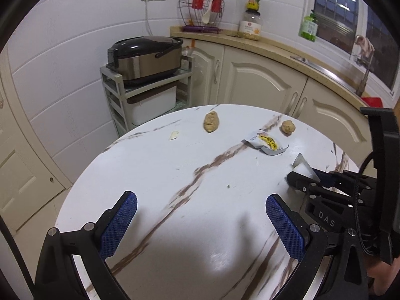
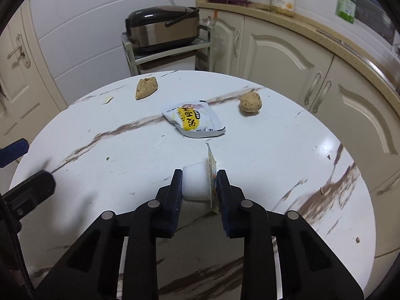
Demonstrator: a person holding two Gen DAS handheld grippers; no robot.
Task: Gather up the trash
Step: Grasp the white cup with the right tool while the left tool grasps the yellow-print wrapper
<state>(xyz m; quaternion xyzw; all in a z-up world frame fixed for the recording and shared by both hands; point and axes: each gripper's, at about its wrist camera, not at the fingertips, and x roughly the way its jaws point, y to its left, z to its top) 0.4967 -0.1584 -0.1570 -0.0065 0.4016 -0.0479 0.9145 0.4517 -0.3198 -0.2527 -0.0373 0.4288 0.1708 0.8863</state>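
My right gripper (image 2: 198, 183) is shut on a small white plastic cup (image 2: 196, 183) with a peeled foil lid, held just above the round marble table (image 2: 287, 150). The cup also shows in the left wrist view (image 1: 303, 168), between the right gripper's fingers. My left gripper (image 1: 201, 222) is open and empty over the near side of the table. Ahead lie a white and yellow snack wrapper (image 2: 193, 120) (image 1: 266, 142), two brown crumpled lumps (image 2: 147, 88) (image 2: 250, 103) and a small pale scrap (image 2: 108, 100).
A rice cooker (image 1: 145, 56) stands on a shelf cart beyond the table's far edge. Cream cabinets (image 1: 262, 80) and a counter with jars and a dish rack (image 1: 201, 10) run along the back right. A door (image 2: 17, 70) is at the left.
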